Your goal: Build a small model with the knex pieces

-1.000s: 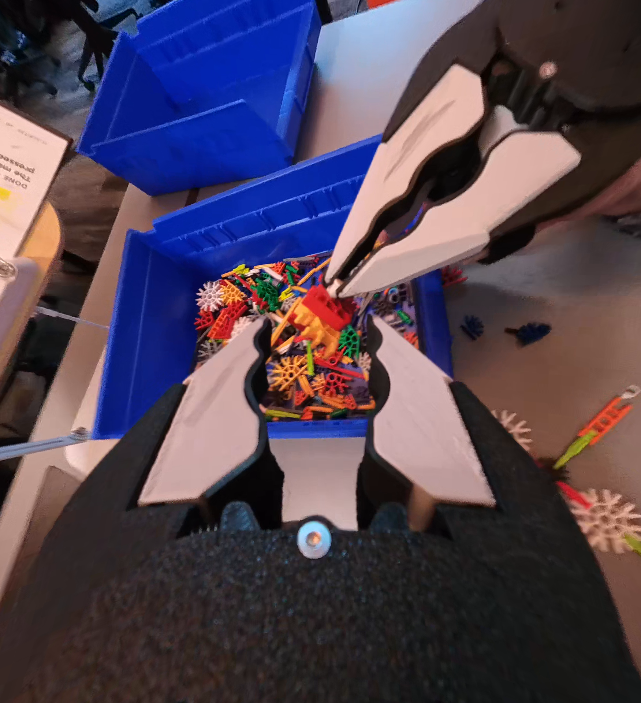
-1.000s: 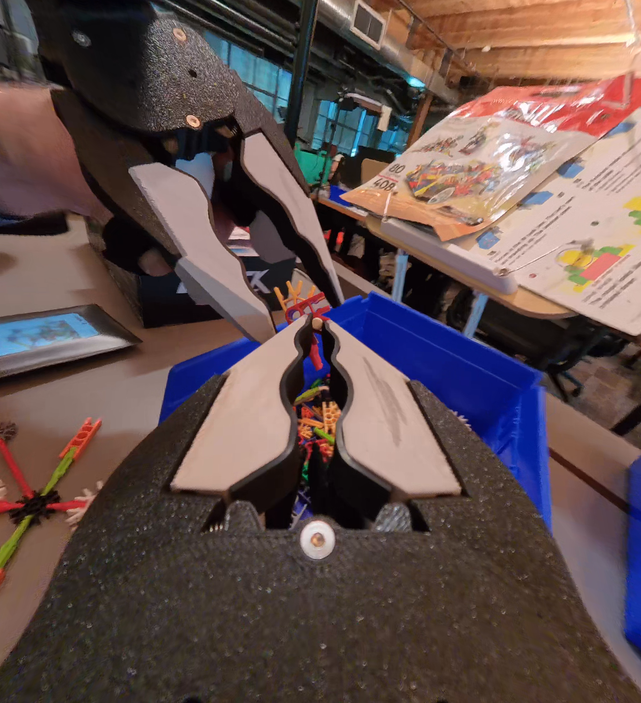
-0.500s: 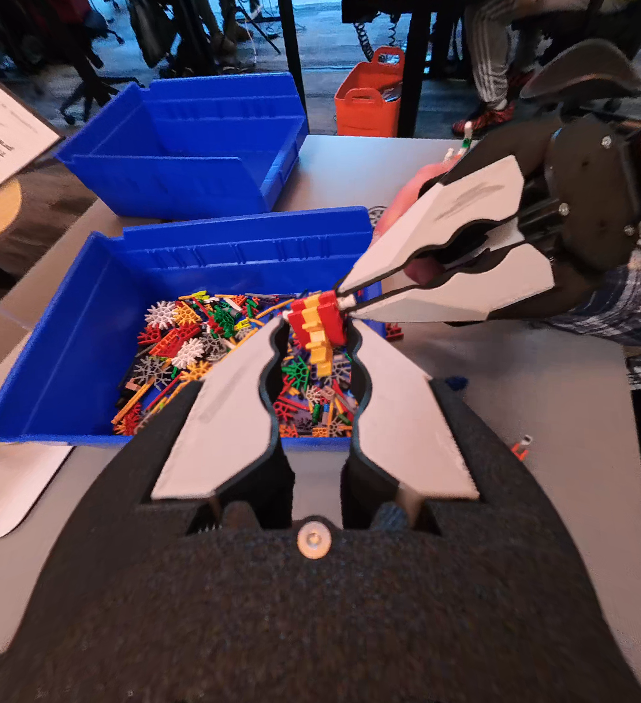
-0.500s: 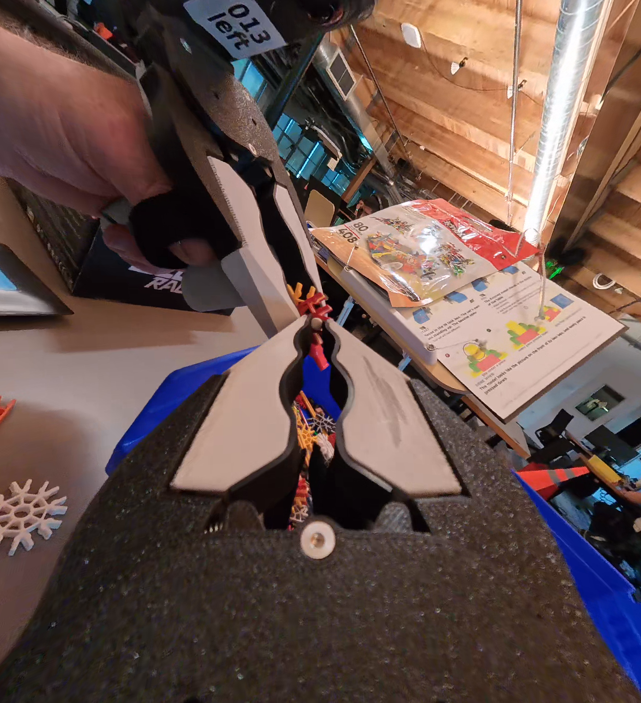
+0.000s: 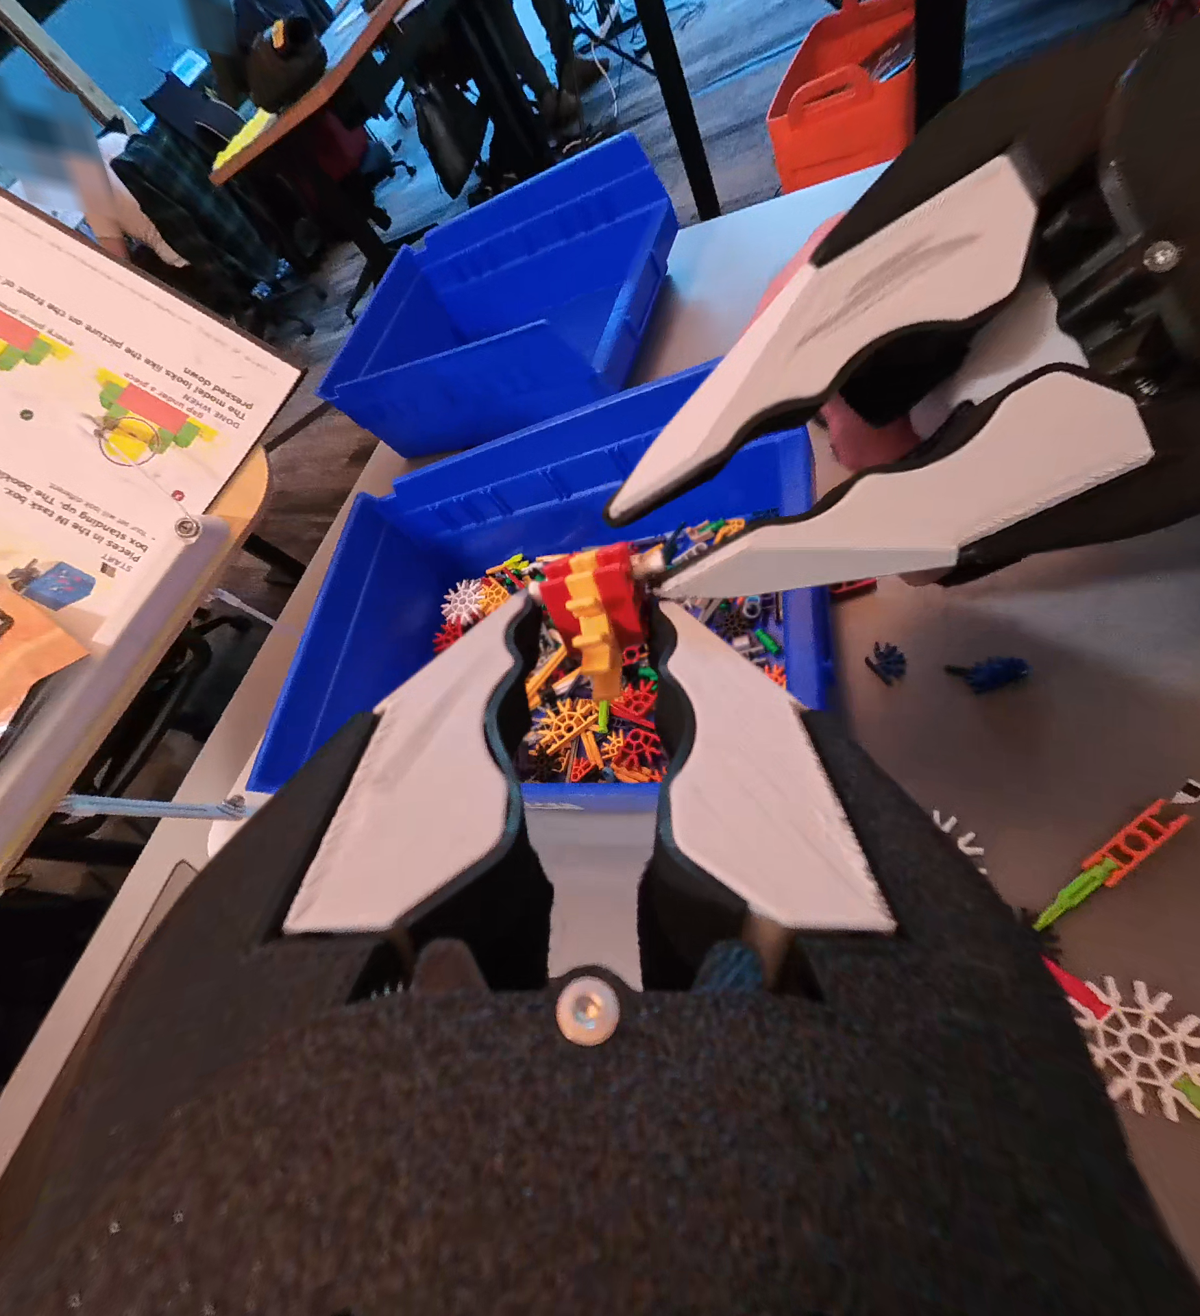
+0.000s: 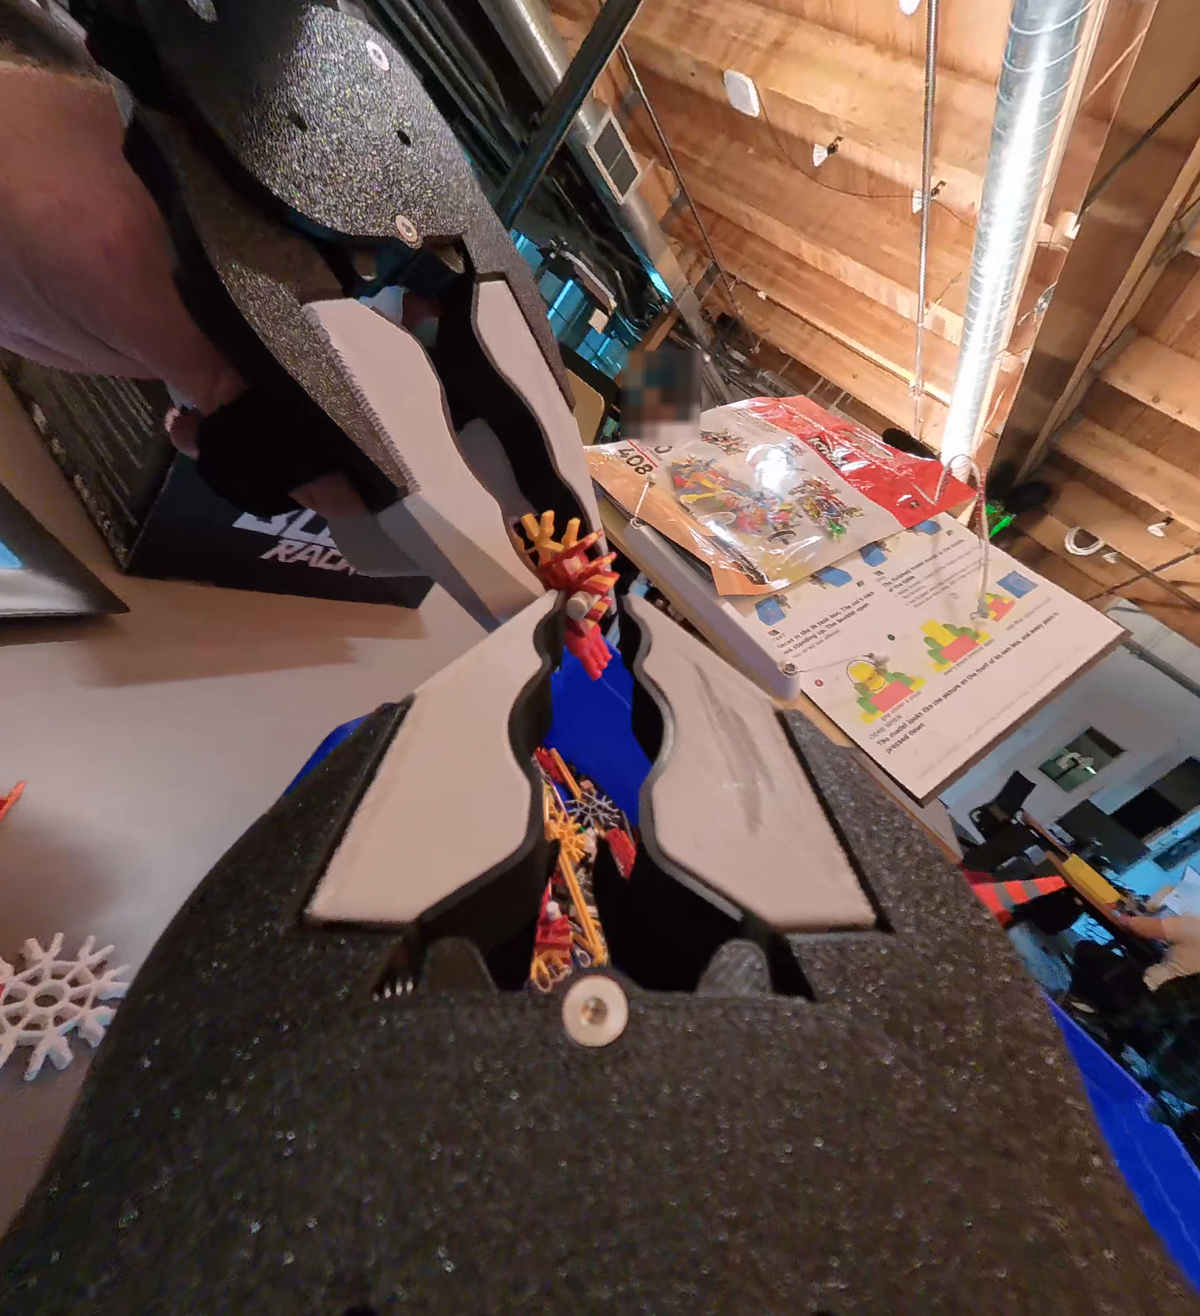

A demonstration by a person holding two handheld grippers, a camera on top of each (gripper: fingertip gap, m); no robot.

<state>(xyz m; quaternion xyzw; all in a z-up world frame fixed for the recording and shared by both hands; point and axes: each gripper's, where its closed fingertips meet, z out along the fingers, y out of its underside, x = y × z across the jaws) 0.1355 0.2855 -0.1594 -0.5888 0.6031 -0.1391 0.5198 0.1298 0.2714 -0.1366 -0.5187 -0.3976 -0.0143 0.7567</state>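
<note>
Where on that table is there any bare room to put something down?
Bare table lies right of the full blue bin, between two small blue pieces and the orange-green rod. The rear blue bin looks empty. Crowded: the full bin, and above it, where both grippers meet at a red-yellow cluster.

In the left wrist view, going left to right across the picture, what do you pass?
Instruction board → blue bin of colourful construction pieces → red and yellow cluster of pieces gripped in the left tongs → orange ladder piece on the table.
</note>
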